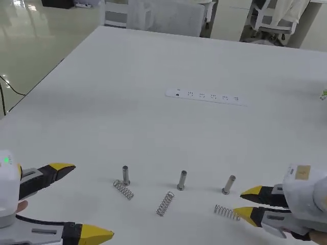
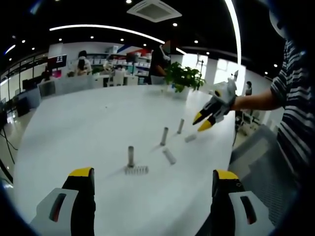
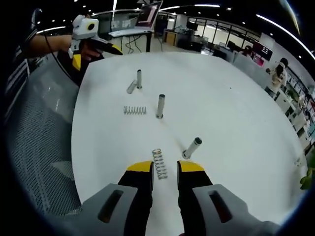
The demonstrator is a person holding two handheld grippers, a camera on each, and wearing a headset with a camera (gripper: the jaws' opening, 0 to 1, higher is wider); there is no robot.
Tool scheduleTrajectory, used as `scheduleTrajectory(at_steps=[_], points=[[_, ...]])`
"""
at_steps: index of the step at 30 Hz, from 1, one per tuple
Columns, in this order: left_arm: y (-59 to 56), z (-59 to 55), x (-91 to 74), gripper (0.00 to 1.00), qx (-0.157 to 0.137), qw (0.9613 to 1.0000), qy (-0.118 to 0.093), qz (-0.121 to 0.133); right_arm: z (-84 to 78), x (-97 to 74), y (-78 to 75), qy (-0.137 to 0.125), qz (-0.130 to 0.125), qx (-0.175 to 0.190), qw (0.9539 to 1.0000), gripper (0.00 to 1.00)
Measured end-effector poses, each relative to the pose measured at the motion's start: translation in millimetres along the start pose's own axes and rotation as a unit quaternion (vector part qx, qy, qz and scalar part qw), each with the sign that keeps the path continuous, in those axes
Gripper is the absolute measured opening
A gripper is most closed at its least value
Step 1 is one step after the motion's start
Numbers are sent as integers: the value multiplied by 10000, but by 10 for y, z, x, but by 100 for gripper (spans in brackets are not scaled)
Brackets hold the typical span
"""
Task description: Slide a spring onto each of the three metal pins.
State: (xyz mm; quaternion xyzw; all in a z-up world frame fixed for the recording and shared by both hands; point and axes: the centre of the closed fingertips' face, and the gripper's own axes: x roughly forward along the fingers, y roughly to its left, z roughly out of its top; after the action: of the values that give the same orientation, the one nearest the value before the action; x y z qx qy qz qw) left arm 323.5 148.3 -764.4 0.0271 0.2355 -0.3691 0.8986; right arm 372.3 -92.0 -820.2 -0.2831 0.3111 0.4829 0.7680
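Note:
Three short metal pins stand in a row on the white table: left pin (image 1: 125,175), middle pin (image 1: 182,180), right pin (image 1: 229,185). A spring lies by each: left spring (image 1: 123,189), middle spring (image 1: 165,203), right spring (image 1: 226,212). My right gripper (image 1: 246,203) is open, low over the table, with its yellow tips on either side of the right spring's (image 3: 158,163) near end, not closed on it; the right pin (image 3: 192,147) leans just beyond. My left gripper (image 1: 82,200) is wide open, short of the left pin (image 2: 131,156) and left spring (image 2: 136,170).
A white power strip (image 1: 208,96) lies flat farther back on the table (image 1: 127,112). Chairs (image 1: 163,18) stand past the far edge. A potted plant (image 2: 184,76) sits at the table's end. The near table edge lies close under both grippers.

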Motion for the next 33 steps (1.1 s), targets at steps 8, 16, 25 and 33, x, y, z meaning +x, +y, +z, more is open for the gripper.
scheduleTrajectory(at_steps=[8,16,25,33], points=[[-9,-20,0,96,-13,10000,13,4,-19,130,46,219,179,-302,9991,17],[4,-19,-17,96,-36,10000,-15,25,-157,241,110,588,403,-578,9958,15],[-3,-53,-15,96,-58,10000,2,21,-224,280,95,786,500,-616,9937,15],[3,-77,-27,96,-86,10000,11,23,-243,290,71,883,555,-598,9927,13]])
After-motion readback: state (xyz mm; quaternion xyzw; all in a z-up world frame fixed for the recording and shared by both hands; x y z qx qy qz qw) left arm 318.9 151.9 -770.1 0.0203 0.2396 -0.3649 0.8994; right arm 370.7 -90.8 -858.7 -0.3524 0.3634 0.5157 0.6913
